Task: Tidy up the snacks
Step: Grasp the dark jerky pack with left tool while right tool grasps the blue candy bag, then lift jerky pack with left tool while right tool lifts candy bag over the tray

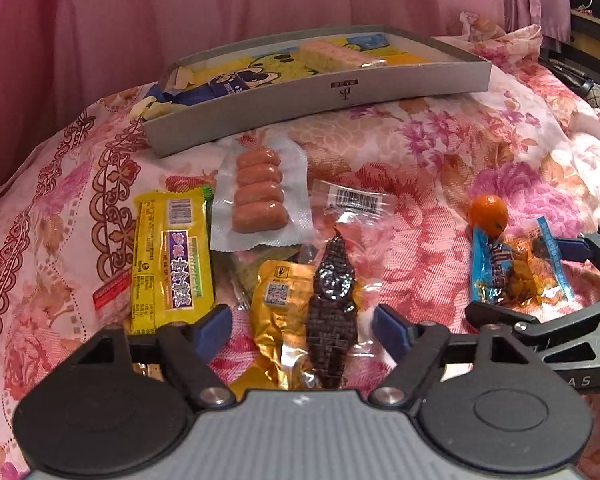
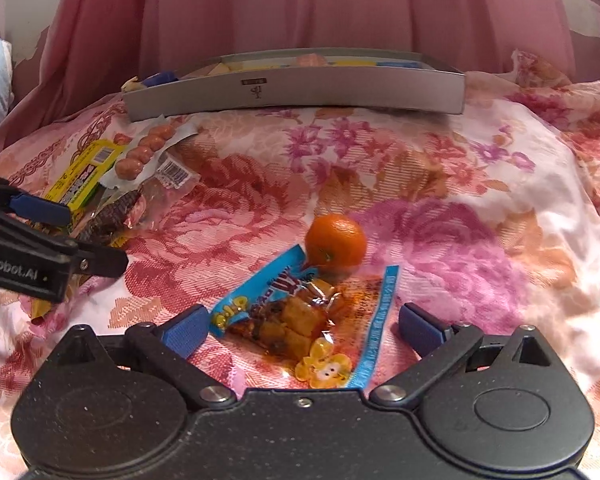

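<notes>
My left gripper (image 1: 302,324) is open over a gold packet (image 1: 276,312) and a dark dried strip in clear wrap (image 1: 332,304); both lie between its blue pads, untouched. Beyond them lie a pack of small sausages (image 1: 258,192) and a yellow packet (image 1: 172,256). My right gripper (image 2: 304,330) is open around a blue-edged snack packet (image 2: 300,320) on the cloth, its left pad at the packet's edge. A small orange (image 2: 336,242) sits just past that packet. The grey box (image 1: 340,92) at the back holds several snacks.
Everything rests on a floral pink cloth (image 2: 440,184) that drops off at the left and right. A pink curtain (image 2: 300,8) hangs close behind the box. A clear wrapper with a barcode (image 1: 352,200) lies beside the sausages. The two grippers are close side by side.
</notes>
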`<action>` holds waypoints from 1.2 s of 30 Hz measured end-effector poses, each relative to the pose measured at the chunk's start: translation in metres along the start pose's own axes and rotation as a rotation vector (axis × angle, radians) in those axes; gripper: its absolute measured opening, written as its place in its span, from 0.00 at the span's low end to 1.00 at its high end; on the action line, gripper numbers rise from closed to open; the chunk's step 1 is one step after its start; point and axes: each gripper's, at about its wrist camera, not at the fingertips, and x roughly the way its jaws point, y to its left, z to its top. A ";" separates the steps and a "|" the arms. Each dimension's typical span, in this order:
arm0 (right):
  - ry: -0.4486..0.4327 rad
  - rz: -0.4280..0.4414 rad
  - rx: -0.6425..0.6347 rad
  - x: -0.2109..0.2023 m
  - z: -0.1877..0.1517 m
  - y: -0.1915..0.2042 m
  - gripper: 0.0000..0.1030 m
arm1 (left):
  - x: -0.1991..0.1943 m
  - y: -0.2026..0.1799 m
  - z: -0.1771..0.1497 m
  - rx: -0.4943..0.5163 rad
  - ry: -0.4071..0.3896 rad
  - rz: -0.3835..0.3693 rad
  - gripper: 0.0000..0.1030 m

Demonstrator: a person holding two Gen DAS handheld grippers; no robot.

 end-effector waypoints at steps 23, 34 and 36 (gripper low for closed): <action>-0.017 0.106 -0.020 0.002 0.002 0.017 0.92 | -0.002 0.008 -0.001 -0.093 0.044 -0.018 0.55; -0.026 0.149 -0.017 -0.001 0.004 0.030 0.74 | -0.012 0.007 -0.005 -0.115 0.056 -0.003 0.48; -0.027 0.162 -0.019 -0.003 0.004 0.033 0.74 | -0.014 0.005 -0.007 -0.104 0.057 0.002 0.48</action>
